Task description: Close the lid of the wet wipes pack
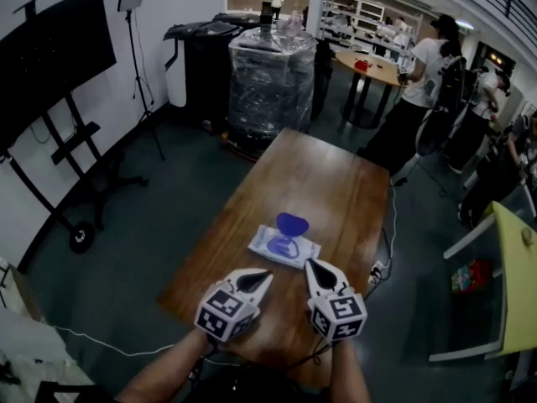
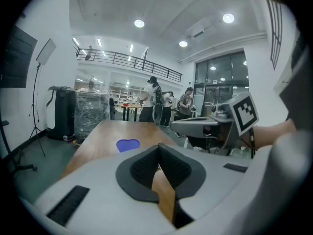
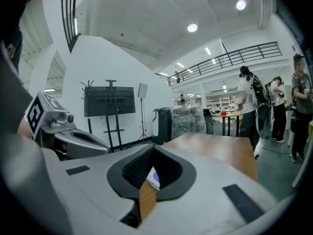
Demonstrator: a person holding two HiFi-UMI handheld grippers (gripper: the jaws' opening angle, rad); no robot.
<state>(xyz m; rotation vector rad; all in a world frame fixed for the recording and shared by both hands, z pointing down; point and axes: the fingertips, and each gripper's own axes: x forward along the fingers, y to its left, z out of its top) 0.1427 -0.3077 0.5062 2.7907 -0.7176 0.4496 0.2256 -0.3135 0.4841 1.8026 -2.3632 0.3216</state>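
table: wooden top running away from me in the head view; the work lies at its near end
wet wipes pack: white pack lying flat on the table near the front edge, just beyond both gripper tips; in the right gripper view I see a corner of it through the notch under the jaws
lid: blue flap, open, standing up from the far side of the pack; in the left gripper view it shows as a blue patch ahead of the jaws and a little to their left
left gripper: jaws together with nothing between them, as I read it in its own view; tips point toward the near left corner of the pack, apart from it
right gripper: jaws together and empty; tips sit close to the near right edge of the pack, and I cannot tell whether they touch it
marker cubes: one on each gripper, left and right, both over the table's front edge
wrapped pallet: stands on the floor beyond the far end of the table
screen on stand: dark, against the left wall
person in white shirt: standing by a round table, well apart from my workspace
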